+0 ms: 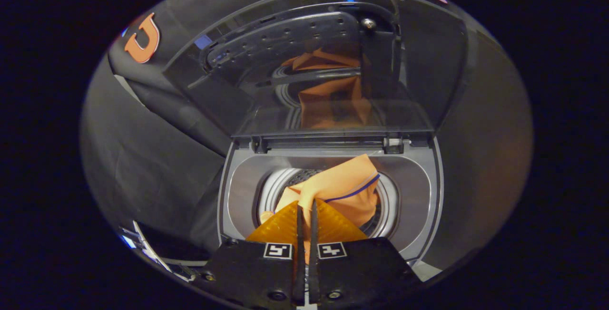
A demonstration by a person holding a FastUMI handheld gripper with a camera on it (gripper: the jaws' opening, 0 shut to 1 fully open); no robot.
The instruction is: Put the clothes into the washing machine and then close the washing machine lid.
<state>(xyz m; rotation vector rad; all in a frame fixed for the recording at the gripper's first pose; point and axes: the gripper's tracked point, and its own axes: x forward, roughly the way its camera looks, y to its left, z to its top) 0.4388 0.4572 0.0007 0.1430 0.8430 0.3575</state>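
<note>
The scene is dimly lit. Reflections are seen on the raised lid (333,62). Straight edges are bowed by fisheye distortion. The drum (385,205) is sharply rendered; the periphery is darkened.

I am observing a soft orange cloth garment (340,191) trimmed with a thin dark blue line along one edge; the gripper (307,210) is clamping a fold of it between nearly closed fingers. I am noting the grey top-loading washing machine (240,191), its round drum opening ringed in pale silver. The dark smoked, see-through hinged lid (333,67) is showing an orange reflection of the garment. Two small black-and-white square markers are sitting on the gripper's black body.
</note>
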